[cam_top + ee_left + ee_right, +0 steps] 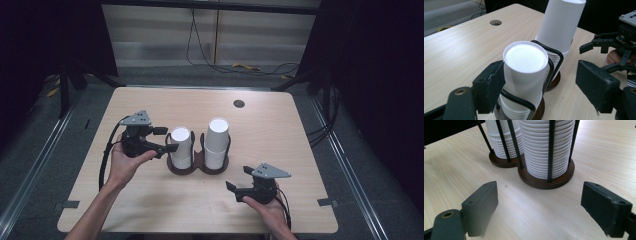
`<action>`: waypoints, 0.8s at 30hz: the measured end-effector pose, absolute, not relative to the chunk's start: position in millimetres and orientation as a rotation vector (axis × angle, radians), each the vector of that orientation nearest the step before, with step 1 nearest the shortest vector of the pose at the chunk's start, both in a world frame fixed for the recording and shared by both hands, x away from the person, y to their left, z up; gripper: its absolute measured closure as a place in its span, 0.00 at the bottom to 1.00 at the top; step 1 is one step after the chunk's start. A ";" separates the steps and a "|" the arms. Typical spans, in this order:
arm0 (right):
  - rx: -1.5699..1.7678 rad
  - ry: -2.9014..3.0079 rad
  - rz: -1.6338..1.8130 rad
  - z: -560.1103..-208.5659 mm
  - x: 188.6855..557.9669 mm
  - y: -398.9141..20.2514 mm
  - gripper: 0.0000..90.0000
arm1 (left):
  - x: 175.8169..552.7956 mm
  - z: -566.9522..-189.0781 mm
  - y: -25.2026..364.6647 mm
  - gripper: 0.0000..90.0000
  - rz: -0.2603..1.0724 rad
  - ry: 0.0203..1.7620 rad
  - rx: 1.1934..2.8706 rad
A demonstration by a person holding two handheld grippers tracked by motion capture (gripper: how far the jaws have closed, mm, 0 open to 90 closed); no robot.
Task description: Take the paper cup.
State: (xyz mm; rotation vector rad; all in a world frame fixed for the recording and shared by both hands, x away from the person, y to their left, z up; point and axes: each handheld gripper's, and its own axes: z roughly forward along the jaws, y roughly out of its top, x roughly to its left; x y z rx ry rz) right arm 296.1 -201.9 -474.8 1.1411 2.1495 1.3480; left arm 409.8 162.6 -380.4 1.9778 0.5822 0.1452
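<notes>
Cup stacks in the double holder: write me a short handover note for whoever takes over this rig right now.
Left claw: open, straddling the top cup of the left cup stack; one pad sits at the cup's side, the other stands clear, so nothing is gripped.
Right claw: open, empty, resting low on the table in front of the holder.
Things: both stacks of white cups stand upside down in the holder's wire loops; the right cup stack is taller.
Done: no cup is out on the table.
Left: probably close on the top cup of the left stack and lift it, or back off.
</notes>
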 end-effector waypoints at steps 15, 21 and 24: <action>1.143 2.159 1.348 -474.8 295.8 -202.6 0.16 | 427.1 -375.2 135.5 0.30 0.176 0.597 2.127; 1.141 2.159 1.345 -474.6 295.6 -203.4 0.16 | 434.1 -376.3 128.2 0.29 0.169 0.623 2.186; 1.141 2.161 1.337 -475.1 295.5 -203.8 0.16 | 433.6 -375.0 123.3 0.33 0.184 0.597 2.237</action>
